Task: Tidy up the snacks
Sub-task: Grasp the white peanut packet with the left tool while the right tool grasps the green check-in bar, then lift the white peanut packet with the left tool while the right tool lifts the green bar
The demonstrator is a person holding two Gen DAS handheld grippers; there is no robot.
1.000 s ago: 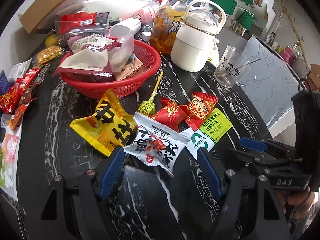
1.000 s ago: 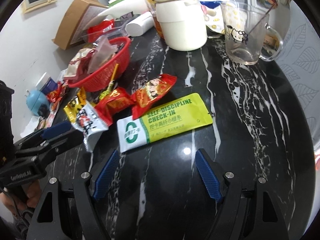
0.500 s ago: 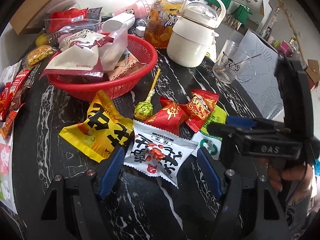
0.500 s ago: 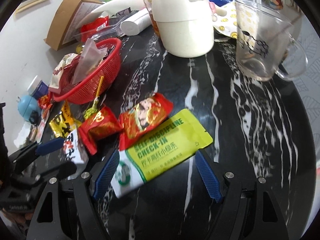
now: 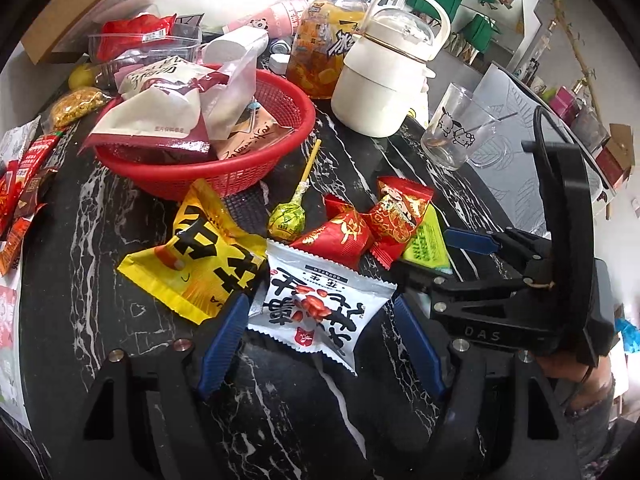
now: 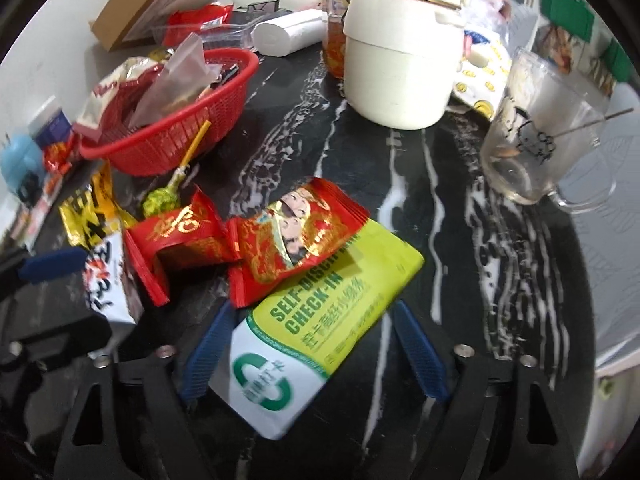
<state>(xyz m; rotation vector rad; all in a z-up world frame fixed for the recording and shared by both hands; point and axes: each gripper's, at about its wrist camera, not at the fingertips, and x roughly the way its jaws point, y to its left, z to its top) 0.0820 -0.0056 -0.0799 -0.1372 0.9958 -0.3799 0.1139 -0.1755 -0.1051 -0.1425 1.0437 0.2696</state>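
In the left wrist view, the red basket (image 5: 208, 148) is sitting at the upper left, already holding several packets. Below it, a yellow packet (image 5: 192, 264) is lying on the desk (image 5: 100, 300), with a green lollipop (image 5: 286, 222) just beside it. At lower centre, the left gripper (image 5: 320, 344) is standing open, straddling the white peanut packet (image 5: 320, 304) without pressing on it. At centre right, the right gripper (image 5: 460, 256) is reaching over the green bar packet (image 5: 426, 242).

In the right wrist view, two red packets (image 6: 240, 240) are overlapping the green bar packet's upper edge. The right gripper (image 6: 312, 348) is open, its jaws having just been closing slightly, with the packet between them but apparently not yet clamped.

The step in hand appears to be a two-handed pickup. The next move probably calls for closing each gripper on its packet, lifting, and carrying it to the basket; the red packets may be dragging along.

The desk is black marble with white veins. A cream kettle (image 6: 400, 52) and a glass mug (image 6: 536, 148) are occupying the upper right.
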